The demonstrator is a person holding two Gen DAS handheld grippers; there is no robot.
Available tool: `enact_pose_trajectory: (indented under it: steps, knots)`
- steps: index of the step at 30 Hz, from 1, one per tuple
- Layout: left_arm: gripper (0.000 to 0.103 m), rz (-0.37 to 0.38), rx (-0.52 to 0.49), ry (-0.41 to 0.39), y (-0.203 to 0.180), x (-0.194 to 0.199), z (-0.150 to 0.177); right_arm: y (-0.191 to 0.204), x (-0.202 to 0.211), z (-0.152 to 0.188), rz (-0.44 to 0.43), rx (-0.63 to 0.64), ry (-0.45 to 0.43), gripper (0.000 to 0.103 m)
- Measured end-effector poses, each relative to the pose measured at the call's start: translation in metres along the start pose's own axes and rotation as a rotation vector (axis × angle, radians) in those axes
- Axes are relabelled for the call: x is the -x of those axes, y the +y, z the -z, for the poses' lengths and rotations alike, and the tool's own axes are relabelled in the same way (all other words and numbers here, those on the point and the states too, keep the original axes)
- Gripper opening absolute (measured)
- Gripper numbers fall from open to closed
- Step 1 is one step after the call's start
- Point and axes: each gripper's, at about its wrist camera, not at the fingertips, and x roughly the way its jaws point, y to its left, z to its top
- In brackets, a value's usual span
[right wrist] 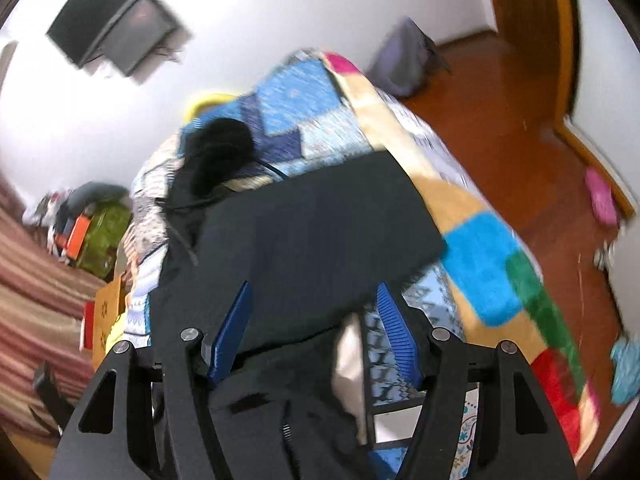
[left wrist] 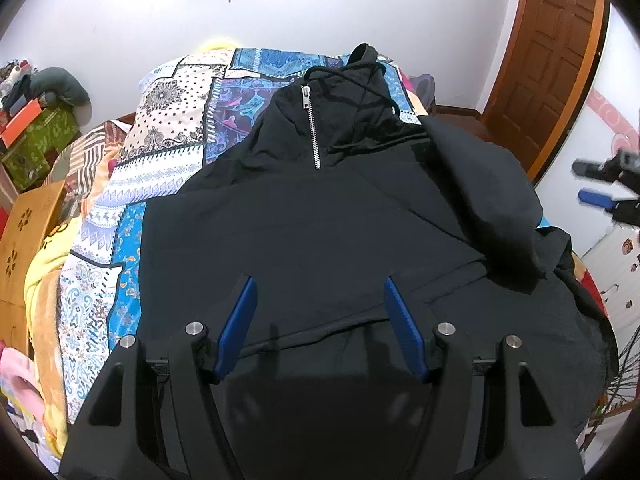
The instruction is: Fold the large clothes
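A black hoodie (left wrist: 320,216) with a silver neck zipper (left wrist: 311,124) lies flat on the patterned bedspread (left wrist: 168,152), hood at the far end. One sleeve (left wrist: 492,184) is folded in across its right side. My left gripper (left wrist: 320,292) hovers over the hoodie's lower front, open, with nothing between its blue pads (left wrist: 240,320). My right gripper (right wrist: 314,292) is open too, above the hoodie (right wrist: 320,232) at the bed's right edge, and that view is blurred. The right gripper (left wrist: 596,184) also shows off the bed's right side in the left wrist view.
The bed is hemmed in by a wooden stand (left wrist: 28,232) and boxes (left wrist: 32,136) on the left. A brown door (left wrist: 560,60) and wooden floor (right wrist: 520,128) lie to the right. A multicoloured blanket (right wrist: 500,272) hangs off the bed's right side. A screen (right wrist: 116,24) hangs on the wall.
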Motion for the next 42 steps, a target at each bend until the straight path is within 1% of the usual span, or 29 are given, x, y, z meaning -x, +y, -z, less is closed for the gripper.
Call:
enact_pose_trajectory:
  steps: [3, 8, 12, 14, 15, 16, 17, 19, 20, 21, 22, 27, 33, 37, 42]
  knots:
    - [0.065, -0.001, 0.004, 0.005, 0.001, -0.003, 0.0, -0.022, -0.026, 0.002, -0.005, -0.087, 0.065, 0.061]
    - [0.065, -0.007, -0.005, 0.012, 0.0, -0.006, 0.0, -0.039, -0.06, 0.003, -0.026, -0.176, 0.136, 0.061]
    - [0.065, -0.006, 0.003, 0.016, 0.001, -0.007, 0.001, -0.043, -0.073, -0.002, -0.042, -0.196, 0.152, 0.061]
    - [0.065, -0.007, 0.006, 0.017, 0.003, -0.008, 0.001, -0.041, -0.076, -0.004, -0.038, -0.188, 0.135, 0.061]
    - [0.065, -0.008, 0.006, 0.016, 0.003, -0.008, 0.001, -0.041, -0.072, -0.005, -0.035, -0.177, 0.126, 0.059]
    - [0.065, -0.009, 0.006, 0.016, 0.003, -0.008, 0.001, -0.038, -0.07, -0.005, -0.029, -0.162, 0.114, 0.053]
    - [0.065, -0.011, 0.006, 0.015, 0.003, -0.007, 0.001, -0.034, -0.068, -0.005, -0.022, -0.142, 0.103, 0.05]
    - [0.065, -0.01, 0.004, 0.013, 0.003, -0.006, 0.001, -0.032, -0.064, -0.006, -0.01, -0.107, 0.09, 0.032]
    - [0.065, -0.011, 0.003, 0.011, 0.003, -0.005, 0.001, -0.029, -0.061, -0.006, 0.001, -0.09, 0.079, 0.028]
    - [0.065, -0.012, 0.003, 0.008, 0.003, -0.004, 0.0, -0.026, -0.059, -0.008, 0.009, -0.069, 0.067, 0.017]
    - [0.065, -0.011, 0.003, 0.006, 0.003, -0.003, 0.0, -0.023, -0.055, -0.009, 0.007, -0.049, 0.054, 0.013]
    - [0.065, -0.021, -0.004, -0.019, 0.004, 0.006, -0.001, 0.0, -0.026, -0.009, -0.003, 0.032, -0.029, 0.011]
    - [0.065, -0.019, 0.01, -0.051, 0.011, 0.019, 0.0, 0.052, -0.001, -0.007, -0.049, 0.173, -0.097, 0.01]
    - [0.065, -0.024, 0.028, -0.072, 0.021, 0.028, 0.0, 0.088, -0.001, -0.003, -0.102, 0.247, -0.091, 0.01]
    - [0.065, -0.043, 0.071, -0.099, 0.045, 0.042, 0.004, 0.135, -0.017, 0.01, -0.169, 0.324, -0.038, 0.01]
